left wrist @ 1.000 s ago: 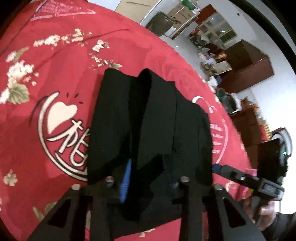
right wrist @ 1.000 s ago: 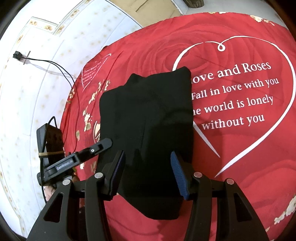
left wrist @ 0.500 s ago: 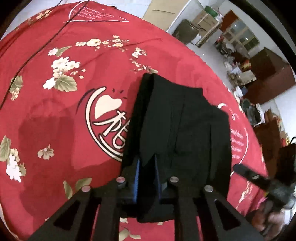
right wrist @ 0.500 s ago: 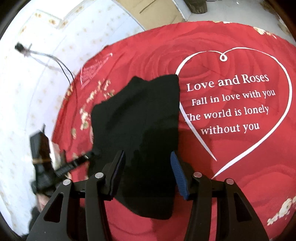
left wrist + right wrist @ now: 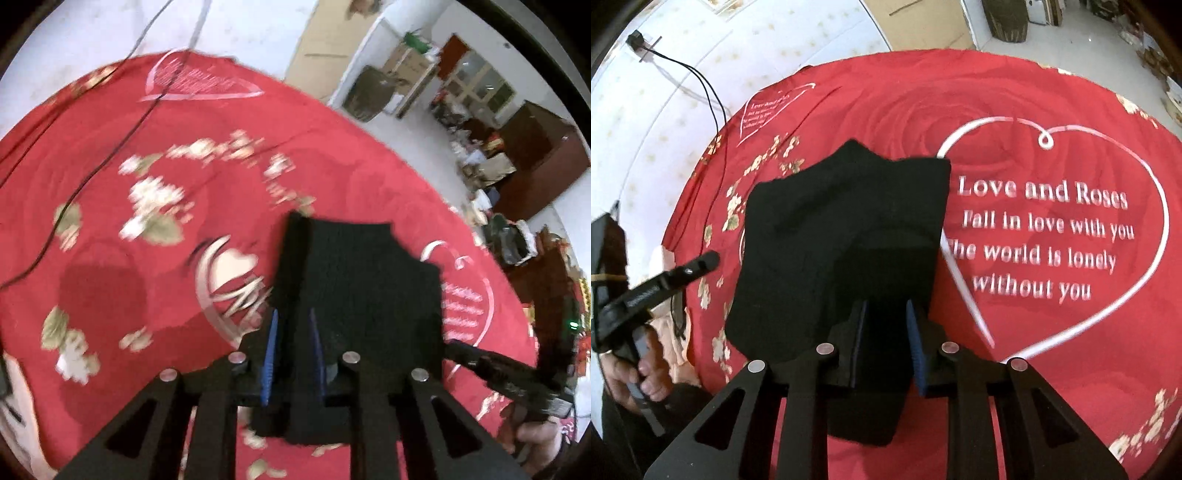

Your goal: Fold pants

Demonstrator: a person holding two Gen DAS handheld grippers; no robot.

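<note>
Both sets of jaws just closing, black cloth between the pads in each wrist view. Left gripper [image 5: 291, 354] pinching a raised ridge of the pants [image 5: 354, 295] at the near edge. Right gripper [image 5: 886, 343] clamped on the near edge of the same bundle, fabric bunched between its blue pads [image 5: 916, 354].

Pants sitting on the red bedspread [image 5: 110, 295], already folded down to a compact dark block, between the round logo print on one side and the white heart with lettering [image 5: 1045, 236] on the other. Near edge gathered up into both grips, far edge looking flat on the cover.

Versus one second back: right jaws then wide apart straddling the cloth without pressing, now squeezed in on it. Left jaws then spread with fabric loose between, now narrowed on a fold. Left view now showing more floor and bedspread beyond the pants and blurred, consistent with that hand lifting. Near edge now slightly tented.

Reading: grasp done on both corners, next fold probably carrying the near edge over toward the far edge. Risk: only top layer caught, lower layers dragging.
</note>
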